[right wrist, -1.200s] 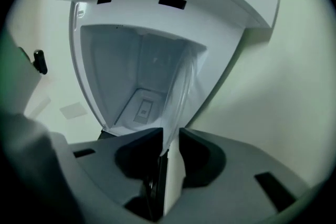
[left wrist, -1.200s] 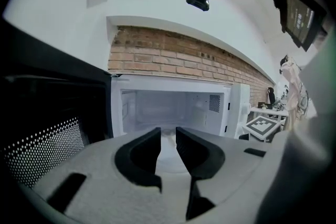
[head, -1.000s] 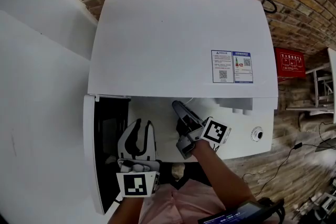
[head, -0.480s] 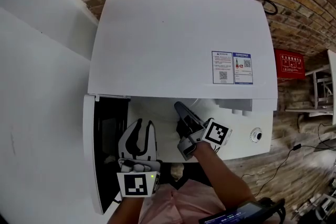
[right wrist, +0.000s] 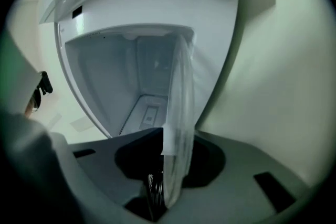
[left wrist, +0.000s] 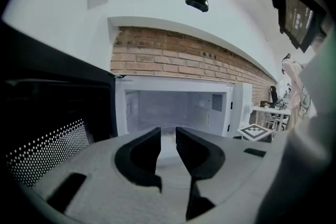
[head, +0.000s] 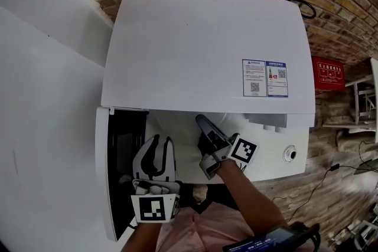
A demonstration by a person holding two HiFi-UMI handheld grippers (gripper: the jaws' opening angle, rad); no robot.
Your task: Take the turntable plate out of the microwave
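Obs: right claw (right wrist: 167, 152), jaws opening, has the rim of the turntable plate (right wrist: 181, 97) between them, the plate reaching into the microwave (head: 207, 44) cavity, likely for sliding it out flat; left claw (left wrist: 168, 136) hovers empty, jaws parted, before the microwave mouth, probably as support.
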